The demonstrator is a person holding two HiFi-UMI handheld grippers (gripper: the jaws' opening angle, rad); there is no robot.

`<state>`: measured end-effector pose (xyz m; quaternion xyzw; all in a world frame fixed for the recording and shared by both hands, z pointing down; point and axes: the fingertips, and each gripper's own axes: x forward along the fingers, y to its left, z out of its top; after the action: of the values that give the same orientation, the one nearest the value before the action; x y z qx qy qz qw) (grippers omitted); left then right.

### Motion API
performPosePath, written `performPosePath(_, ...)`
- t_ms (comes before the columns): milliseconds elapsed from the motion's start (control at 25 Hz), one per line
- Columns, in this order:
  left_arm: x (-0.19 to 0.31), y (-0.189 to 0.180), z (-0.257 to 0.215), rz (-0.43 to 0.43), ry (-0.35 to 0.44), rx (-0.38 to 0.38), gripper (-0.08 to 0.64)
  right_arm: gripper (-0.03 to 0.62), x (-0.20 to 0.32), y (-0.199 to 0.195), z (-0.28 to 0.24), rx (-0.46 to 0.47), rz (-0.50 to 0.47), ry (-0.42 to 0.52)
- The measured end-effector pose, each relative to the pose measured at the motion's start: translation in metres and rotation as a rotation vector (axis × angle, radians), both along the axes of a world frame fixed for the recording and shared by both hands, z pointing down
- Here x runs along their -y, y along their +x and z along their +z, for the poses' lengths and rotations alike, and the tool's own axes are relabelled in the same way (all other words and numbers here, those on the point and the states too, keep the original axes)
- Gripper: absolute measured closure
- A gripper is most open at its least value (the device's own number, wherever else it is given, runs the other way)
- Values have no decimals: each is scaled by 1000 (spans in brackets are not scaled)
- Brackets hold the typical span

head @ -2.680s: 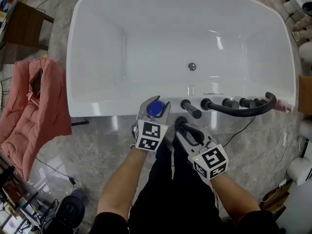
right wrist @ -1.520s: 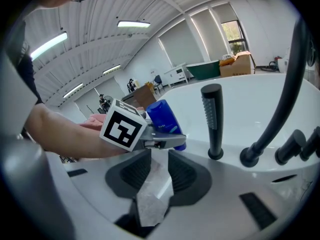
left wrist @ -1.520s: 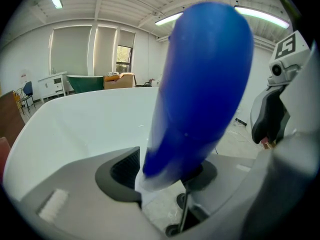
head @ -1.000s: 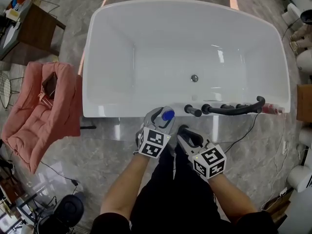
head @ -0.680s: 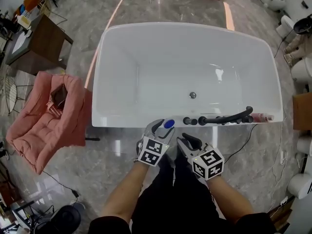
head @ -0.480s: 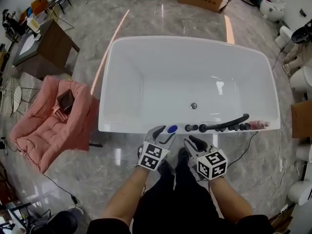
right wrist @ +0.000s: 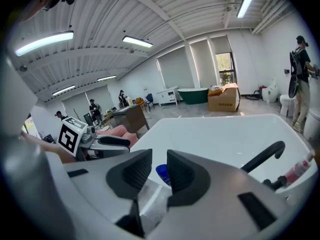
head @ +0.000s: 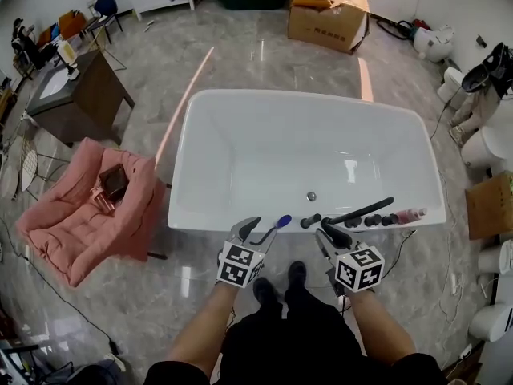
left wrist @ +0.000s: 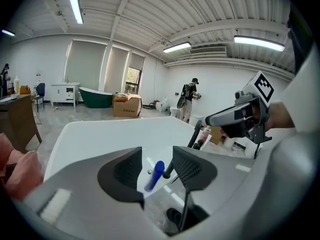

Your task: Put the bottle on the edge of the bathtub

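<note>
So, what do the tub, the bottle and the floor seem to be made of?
Tub: glossy white, probably acrylic or enamel, with bright highlights on its walls.
Bottle: blue, likely plastic, but too small to be sure.
Floor: polished grey stone or tile, veined and mirroring light.

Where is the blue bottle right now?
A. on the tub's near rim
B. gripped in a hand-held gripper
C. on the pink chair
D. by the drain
A: the bottle stands on the tub's near rim, clear of the open left hand-held gripper.
</note>
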<state>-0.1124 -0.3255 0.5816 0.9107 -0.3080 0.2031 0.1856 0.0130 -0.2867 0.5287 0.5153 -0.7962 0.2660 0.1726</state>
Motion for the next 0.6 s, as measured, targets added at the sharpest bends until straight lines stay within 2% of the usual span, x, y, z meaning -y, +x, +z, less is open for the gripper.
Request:
performPosePath(240, 1, -17, -23, -28, 25, -39, 365, 502, -4, 6, -13, -14, 13, 10)
performPosePath(320, 1, -21, -31, -25, 41, -47, 389, 502, -1, 4, -18, -15, 13, 25)
performPosePath(480, 5, -29, -43, -43, 69, -21, 422, 503, 4, 4, -31, -19, 1, 62)
performPosePath(600, 9, -20, -54, -68, 83, -7, 440, 503, 5, 23, -40, -35, 0, 83)
